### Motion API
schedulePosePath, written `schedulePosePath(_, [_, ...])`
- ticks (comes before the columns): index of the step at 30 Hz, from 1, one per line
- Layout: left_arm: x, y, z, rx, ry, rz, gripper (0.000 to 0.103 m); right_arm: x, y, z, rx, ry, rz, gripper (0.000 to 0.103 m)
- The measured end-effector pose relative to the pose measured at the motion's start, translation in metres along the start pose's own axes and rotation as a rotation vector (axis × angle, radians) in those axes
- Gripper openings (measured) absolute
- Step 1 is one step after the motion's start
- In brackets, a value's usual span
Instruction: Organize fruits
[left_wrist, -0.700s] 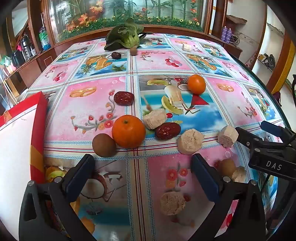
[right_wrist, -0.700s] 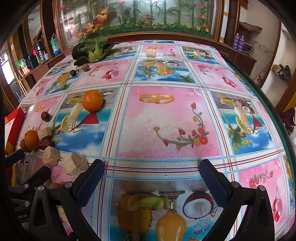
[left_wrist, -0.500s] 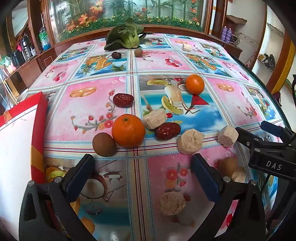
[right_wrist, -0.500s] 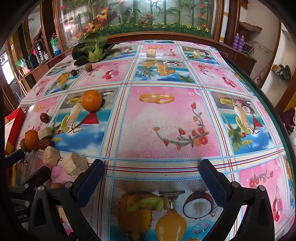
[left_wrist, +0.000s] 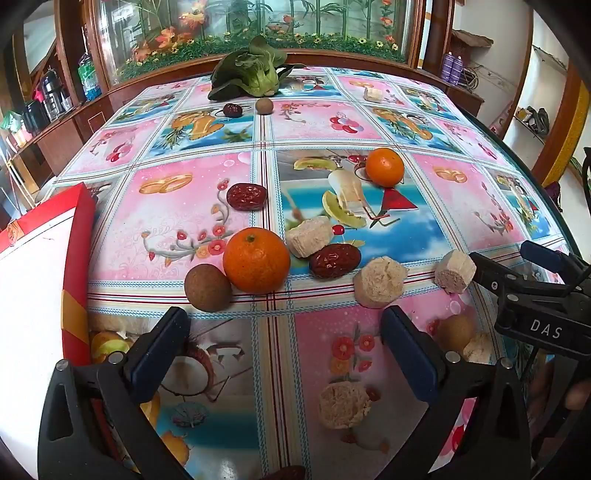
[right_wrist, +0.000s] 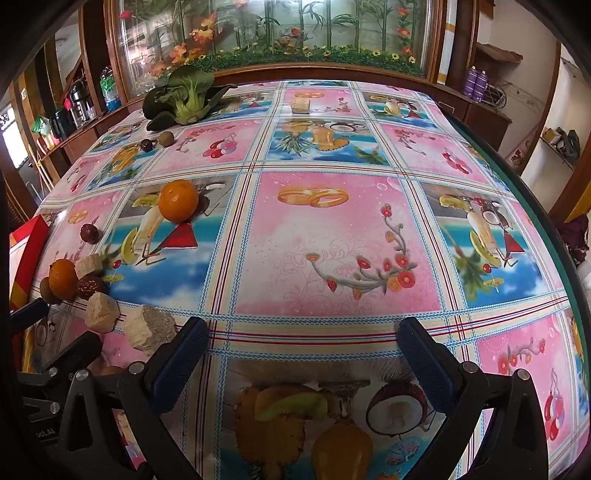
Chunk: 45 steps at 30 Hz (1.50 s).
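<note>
I am holding my left gripper (left_wrist: 282, 350) and right gripper (right_wrist: 301, 354) with jaws wide apart and empty above the surface (right_wrist: 332, 258). The near orange (left_wrist: 256, 259) is lying just beyond my left gripper, touching a brown fruit (left_wrist: 208, 287), and the far orange (left_wrist: 384, 167) is sitting farther right.

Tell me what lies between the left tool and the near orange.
Only bare tablecloth between the open left tool and the near orange, in the left wrist view.
</note>
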<state>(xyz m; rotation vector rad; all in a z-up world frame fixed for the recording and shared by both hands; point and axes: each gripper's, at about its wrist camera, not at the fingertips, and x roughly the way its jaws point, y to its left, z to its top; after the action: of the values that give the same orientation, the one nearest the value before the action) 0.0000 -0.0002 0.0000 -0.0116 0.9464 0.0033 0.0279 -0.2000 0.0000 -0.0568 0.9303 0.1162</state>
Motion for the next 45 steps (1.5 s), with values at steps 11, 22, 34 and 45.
schedulePosePath(11, [-0.054,-0.010,0.003,0.041,0.066,-0.084,0.103,-0.042,-0.012,0.006,0.064,0.060,0.157,0.102])
schedulePosePath(22, [-0.093,0.009,0.018,0.030,0.027,-0.071,0.103,-0.101,0.018,0.014,-0.068,-0.047,0.200,0.102])
schedulePosePath(34, [-0.104,0.016,0.017,0.034,-0.003,-0.090,0.103,-0.109,0.043,0.018,-0.144,-0.071,0.220,0.102])
schedulePosePath(45, [-0.100,0.025,0.014,0.016,0.015,-0.102,0.103,-0.109,0.047,0.019,-0.138,-0.062,0.210,0.102])
